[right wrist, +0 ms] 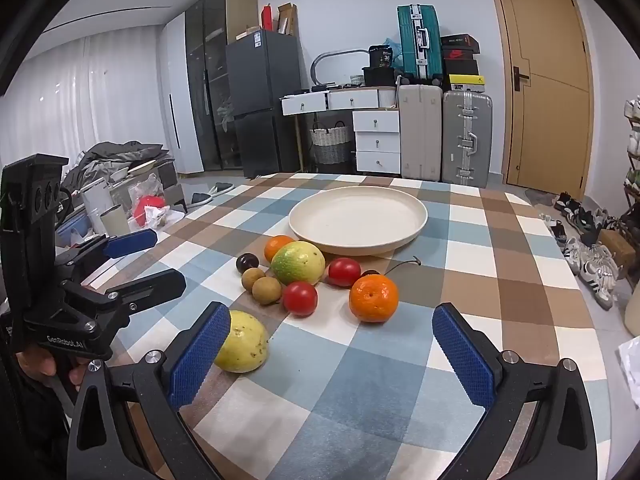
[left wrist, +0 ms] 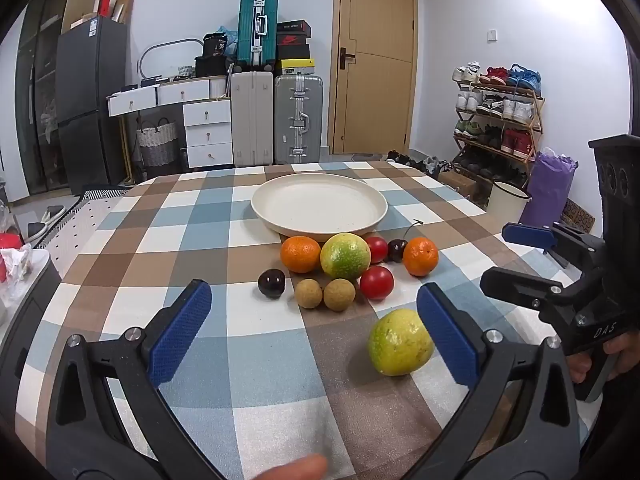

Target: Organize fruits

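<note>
Covering the surface (left wrist: 224, 216), a checked cloth carries a cream plate (left wrist: 319, 205); below it cluster 2 yellow-green fruits (left wrist: 345, 256), 2 oranges (left wrist: 301, 254), 2 tomatoes (left wrist: 376, 282), 2 longans (left wrist: 339, 295), 2 cherries (left wrist: 271, 283). Left claw (left wrist: 314, 332) and right claw (right wrist: 332, 354) gape, holding nothing.

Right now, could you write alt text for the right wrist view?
An open right gripper hovers over a checked tablecloth, facing loose fruit: a yellow-green fruit by its left finger, an orange, and tomatoes. An empty cream plate sits behind.
</note>
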{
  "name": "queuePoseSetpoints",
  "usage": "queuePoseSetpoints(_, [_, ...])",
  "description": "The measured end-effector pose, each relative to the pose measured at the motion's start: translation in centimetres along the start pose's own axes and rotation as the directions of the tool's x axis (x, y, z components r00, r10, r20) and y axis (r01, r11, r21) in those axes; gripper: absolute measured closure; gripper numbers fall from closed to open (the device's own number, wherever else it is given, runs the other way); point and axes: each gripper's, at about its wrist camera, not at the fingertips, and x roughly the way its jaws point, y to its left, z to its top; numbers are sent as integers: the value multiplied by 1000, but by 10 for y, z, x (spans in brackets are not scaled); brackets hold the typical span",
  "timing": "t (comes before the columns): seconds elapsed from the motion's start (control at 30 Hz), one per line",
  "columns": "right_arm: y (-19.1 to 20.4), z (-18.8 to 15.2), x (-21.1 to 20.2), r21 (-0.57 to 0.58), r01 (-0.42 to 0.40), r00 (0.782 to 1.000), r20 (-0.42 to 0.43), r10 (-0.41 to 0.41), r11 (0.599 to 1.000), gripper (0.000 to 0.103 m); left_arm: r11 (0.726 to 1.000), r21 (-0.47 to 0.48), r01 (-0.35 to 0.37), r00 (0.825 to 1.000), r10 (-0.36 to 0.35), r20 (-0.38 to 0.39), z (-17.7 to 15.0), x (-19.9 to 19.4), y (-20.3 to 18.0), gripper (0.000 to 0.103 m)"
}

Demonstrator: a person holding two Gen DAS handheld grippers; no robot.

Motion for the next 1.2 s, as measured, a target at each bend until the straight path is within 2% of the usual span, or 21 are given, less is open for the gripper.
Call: queuePoseSetpoints(1.2, [0, 0, 1, -5, 6, 1000, -1, -6, 1000, 0, 1000, -10, 2, 1000, -2, 3, 0, 0, 0, 0])
